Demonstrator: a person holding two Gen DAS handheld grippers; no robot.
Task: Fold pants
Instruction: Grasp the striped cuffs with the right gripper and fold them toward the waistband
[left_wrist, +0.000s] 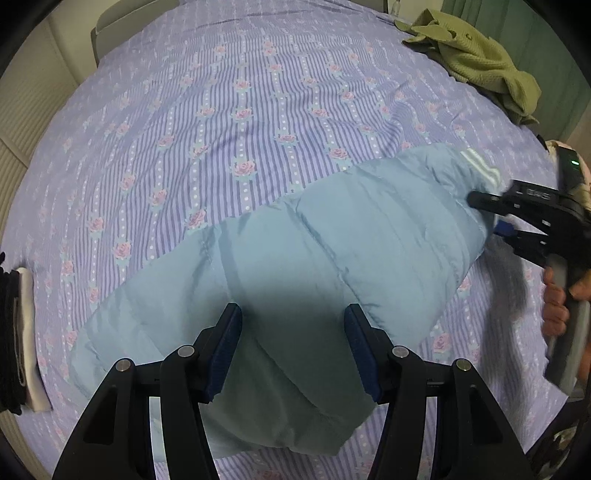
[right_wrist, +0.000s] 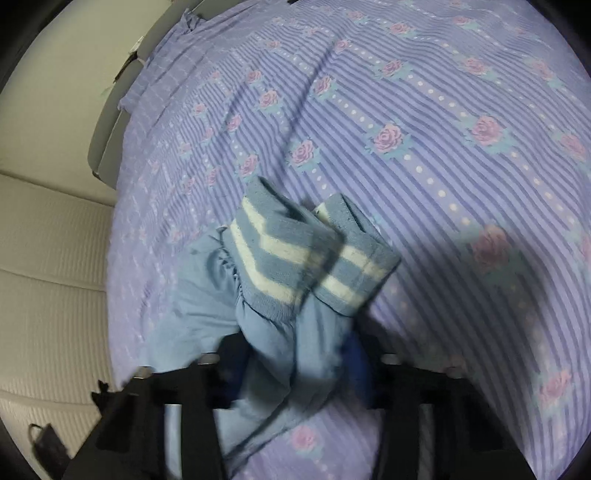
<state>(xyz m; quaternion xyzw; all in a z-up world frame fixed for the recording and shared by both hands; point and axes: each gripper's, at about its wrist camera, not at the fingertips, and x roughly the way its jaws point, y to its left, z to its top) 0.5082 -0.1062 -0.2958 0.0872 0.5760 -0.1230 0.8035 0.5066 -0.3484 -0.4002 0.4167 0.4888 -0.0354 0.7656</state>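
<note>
Pants (left_wrist: 295, 266) lie doubled lengthwise on the bed (left_wrist: 221, 110), mid-fold.
Right gripper (right_wrist: 295, 365) pinches both legs just below the striped cuffs (right_wrist: 310, 254); left gripper (left_wrist: 293, 350) hovers spread over the waist end. Next, likely, the cuffs travel toward the waist.

The pants (left_wrist: 314, 258) lie on the bed (left_wrist: 221, 110), a garment (left_wrist: 476, 55) well behind them.

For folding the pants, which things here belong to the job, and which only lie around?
Job:
- light blue pants, striped cuffs
- right gripper, shut on the cuff end
- left gripper, open above the pants

Lying about:
- green garment
- black and white stack
- floral bedsheet
</note>
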